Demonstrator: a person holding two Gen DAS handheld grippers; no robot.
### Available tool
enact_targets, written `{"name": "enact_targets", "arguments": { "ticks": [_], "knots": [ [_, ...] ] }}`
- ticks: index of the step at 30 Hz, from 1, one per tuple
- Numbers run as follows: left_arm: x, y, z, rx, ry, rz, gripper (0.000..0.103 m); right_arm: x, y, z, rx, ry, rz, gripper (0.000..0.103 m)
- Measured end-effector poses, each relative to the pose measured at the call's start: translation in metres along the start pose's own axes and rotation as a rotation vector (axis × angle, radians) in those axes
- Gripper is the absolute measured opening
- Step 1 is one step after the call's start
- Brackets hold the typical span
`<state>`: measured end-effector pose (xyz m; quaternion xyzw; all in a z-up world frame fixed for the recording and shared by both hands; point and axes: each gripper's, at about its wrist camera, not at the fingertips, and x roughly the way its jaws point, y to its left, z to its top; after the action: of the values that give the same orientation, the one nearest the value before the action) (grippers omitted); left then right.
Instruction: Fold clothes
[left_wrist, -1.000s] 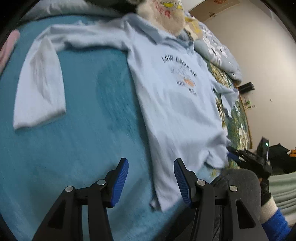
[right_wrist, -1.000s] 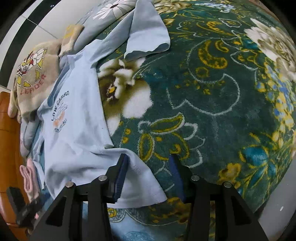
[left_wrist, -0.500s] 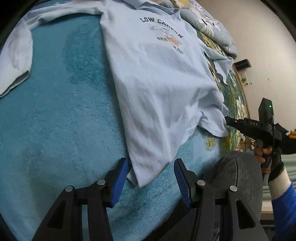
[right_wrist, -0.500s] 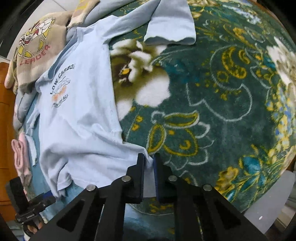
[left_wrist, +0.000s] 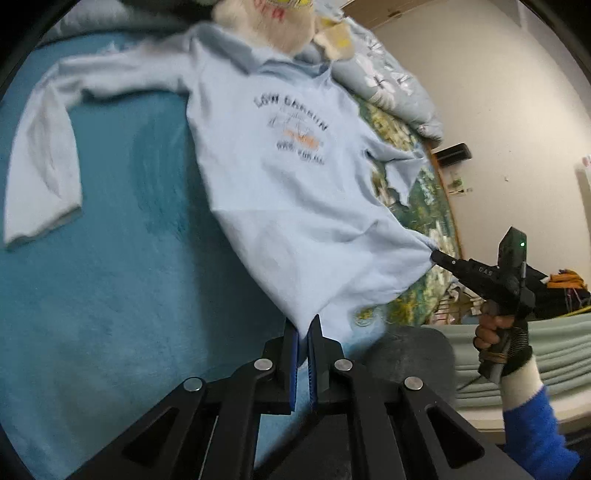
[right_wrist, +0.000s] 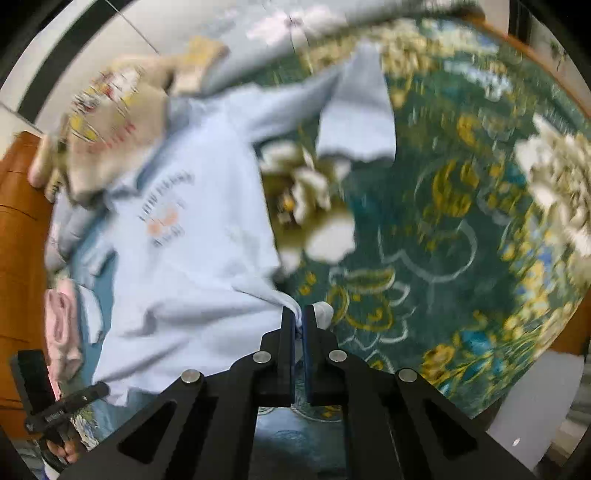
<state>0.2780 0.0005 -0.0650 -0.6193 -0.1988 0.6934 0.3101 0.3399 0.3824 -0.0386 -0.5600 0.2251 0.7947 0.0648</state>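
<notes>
Fingers (left_wrist: 291, 347) of left gripper (left_wrist: 303, 341) and right gripper (right_wrist: 299, 326) just clamped shut on pale blue shirt (left_wrist: 295, 206) hem corners at lower centre, lifted hem off teal blanket (left_wrist: 110, 295), so first fold likely begun.

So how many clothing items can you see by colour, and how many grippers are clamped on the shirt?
Light blue shirt: 1
Beige printed garment: 1
Pink garment: 1
Grippers clamped on the shirt hem: 2, left gripper, right gripper
Total: 3 garments, 2 grippers

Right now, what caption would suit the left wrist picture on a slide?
Two hand-held grippers, left and right, pinch the hem corners of a pale blue shirt.
</notes>
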Motion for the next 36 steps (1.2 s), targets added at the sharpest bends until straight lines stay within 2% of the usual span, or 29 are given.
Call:
{"name": "enact_targets", "arguments": {
  "ticks": [3,7,10,20,24,27,28,30,31,34,36],
  "knots": [
    [0.005,0.013,-0.005,-0.027,0.031,0.024,0.005,0.002,0.002,-0.005,-0.014,0.011,-0.037,0.003],
    [0.019,0.035,-0.011,-0.134,0.036,0.011,0.005,0.019,0.002,-0.008,-0.008,0.052,-0.067,0.003],
    [0.021,0.038,-0.011,-0.140,0.037,0.036,0.005,0.023,0.001,-0.010,-0.005,0.055,-0.077,0.003],
    [-0.008,0.010,-0.019,-0.041,0.027,0.134,0.005,0.004,0.007,-0.015,-0.036,0.007,-0.018,0.003],
    [-0.013,-0.001,-0.027,0.015,0.057,0.135,0.005,-0.002,0.011,-0.025,-0.073,0.008,-0.022,0.003],
    [-0.016,-0.003,-0.039,0.042,0.098,0.106,0.005,-0.024,0.009,-0.036,-0.066,-0.031,0.018,0.003],
    [-0.013,0.002,-0.043,0.045,0.111,0.119,0.005,-0.030,0.007,-0.040,-0.063,-0.042,0.028,0.003],
    [-0.003,0.012,-0.047,0.029,0.136,0.131,0.005,-0.027,0.001,-0.046,-0.052,-0.016,0.004,0.003],
    [0.005,0.021,-0.048,0.007,0.149,0.115,0.005,-0.018,-0.001,-0.048,-0.046,0.013,-0.019,0.003],
    [0.018,0.038,-0.051,-0.026,0.171,0.130,0.005,0.011,-0.004,-0.052,-0.028,0.080,-0.061,0.003],
    [0.009,0.044,-0.051,-0.037,0.157,0.082,0.007,0.024,-0.007,-0.052,-0.007,0.101,-0.076,0.003]
  ]
}}
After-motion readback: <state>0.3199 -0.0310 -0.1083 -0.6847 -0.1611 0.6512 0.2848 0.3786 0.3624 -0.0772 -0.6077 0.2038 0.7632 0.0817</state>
